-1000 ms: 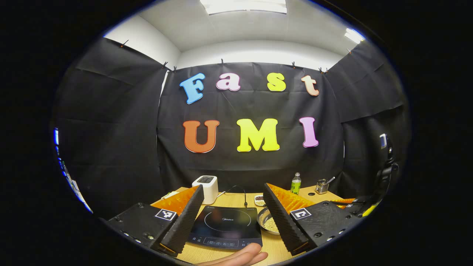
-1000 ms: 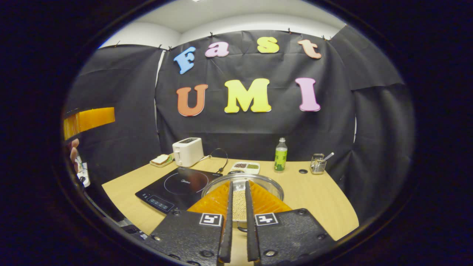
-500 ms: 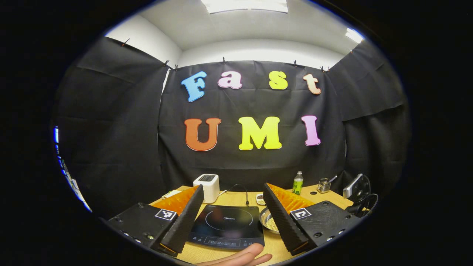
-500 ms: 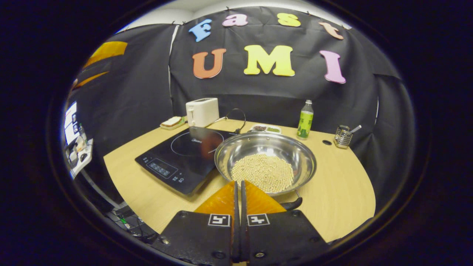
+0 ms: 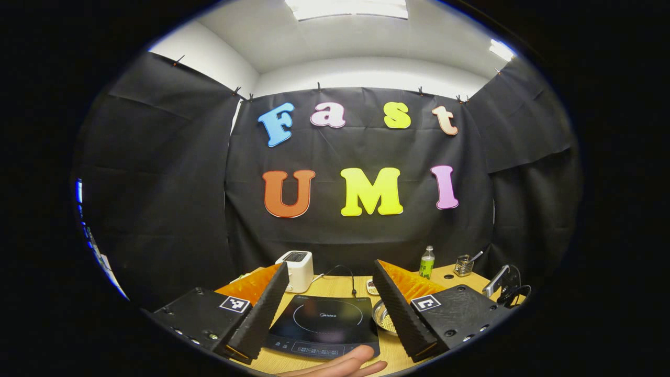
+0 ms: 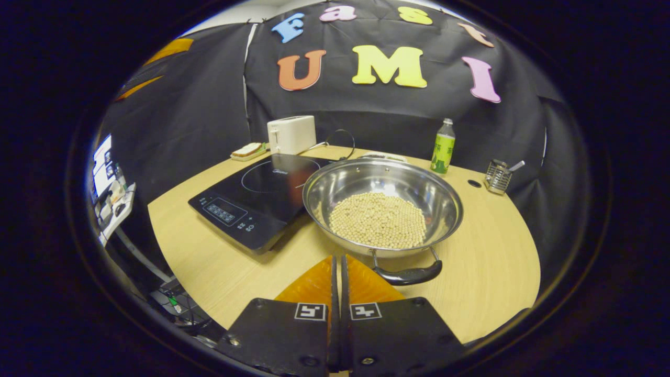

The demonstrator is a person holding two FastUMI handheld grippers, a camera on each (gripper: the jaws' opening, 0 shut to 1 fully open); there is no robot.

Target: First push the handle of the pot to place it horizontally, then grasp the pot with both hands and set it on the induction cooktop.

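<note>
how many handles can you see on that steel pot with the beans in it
1. A dark loop handle sits on the pot rim nearest the shut right gripper. A second handle on the far rim may be hidden; none can be made out there.

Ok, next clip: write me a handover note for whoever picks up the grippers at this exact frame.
Right gripper: shut, holding nothing, poised just short of the pot's near handle.
Left gripper: open, empty, held above the table's near edge, looking over the induction cooktop.
Pot: steel, holding small pale beans, standing on the table beside the cooktop's right edge, not on it.
Done: nothing that can be confirmed; the near handle points toward the right gripper.
Left: push the handle so it lies horizontally, grasp the pot with both grippers, set it on the cooktop.
</note>
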